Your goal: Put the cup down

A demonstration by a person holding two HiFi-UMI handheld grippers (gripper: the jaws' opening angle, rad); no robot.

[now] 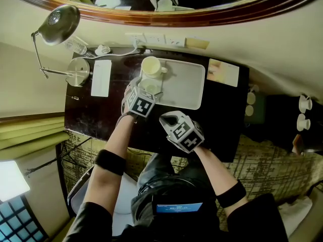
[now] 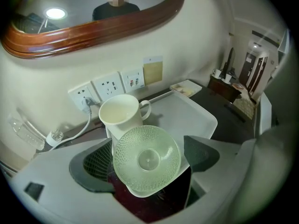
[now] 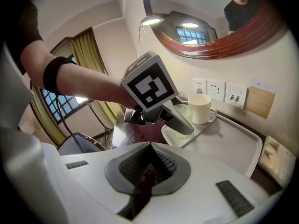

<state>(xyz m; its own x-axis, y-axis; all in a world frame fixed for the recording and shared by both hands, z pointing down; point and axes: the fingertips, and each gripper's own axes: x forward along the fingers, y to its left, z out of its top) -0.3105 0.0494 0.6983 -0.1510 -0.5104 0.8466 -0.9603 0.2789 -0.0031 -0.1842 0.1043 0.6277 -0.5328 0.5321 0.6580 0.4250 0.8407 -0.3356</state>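
Left hand-held gripper (image 2: 148, 164) spread wide around the glass cup (image 2: 145, 150) on the tray's (image 2: 198, 118) near corner.
The cup is pressed by neither pad, a white mug (image 2: 122, 115) just behind it; the right hand-held gripper (image 3: 148, 169) is closed on nothing. The glass is judged light, stiff, slippery, breakable, best taken across its side walls.

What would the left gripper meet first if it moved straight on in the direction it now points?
The clear dimpled glass cup, which stands between the open jaws of the left gripper, on the near corner of the white tray. The white mug probably comes right behind it.
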